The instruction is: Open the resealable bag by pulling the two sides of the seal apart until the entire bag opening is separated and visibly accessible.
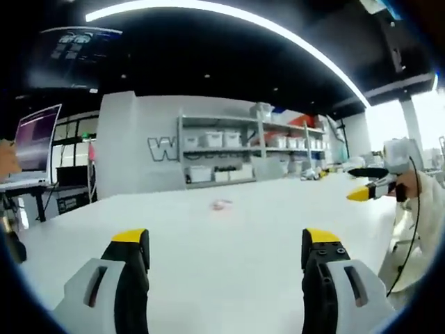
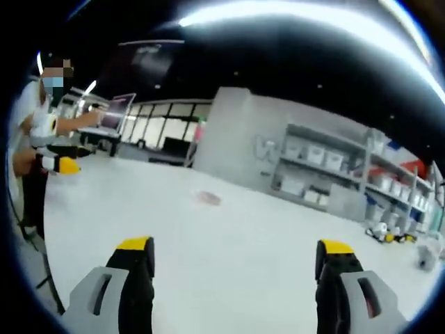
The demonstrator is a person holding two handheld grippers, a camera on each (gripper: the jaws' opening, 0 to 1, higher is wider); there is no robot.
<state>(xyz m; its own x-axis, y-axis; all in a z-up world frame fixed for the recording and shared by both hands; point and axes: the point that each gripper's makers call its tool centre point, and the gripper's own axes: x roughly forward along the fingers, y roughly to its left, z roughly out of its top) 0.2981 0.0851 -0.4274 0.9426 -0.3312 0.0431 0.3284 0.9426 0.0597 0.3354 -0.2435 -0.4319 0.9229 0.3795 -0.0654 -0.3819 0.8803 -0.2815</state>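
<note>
in the left gripper view, the left gripper was seen nearest, its yellow-tipped jaws spread wide with nothing between them, above the white table. the resealable bag, small and pinkish, was laid far off on the table, well apart from the jaws. another gripper was held at the far right.

in the right gripper view, the right gripper was likewise spread wide and empty. the bag was seen far ahead, slightly left. shelves were set behind.
</note>
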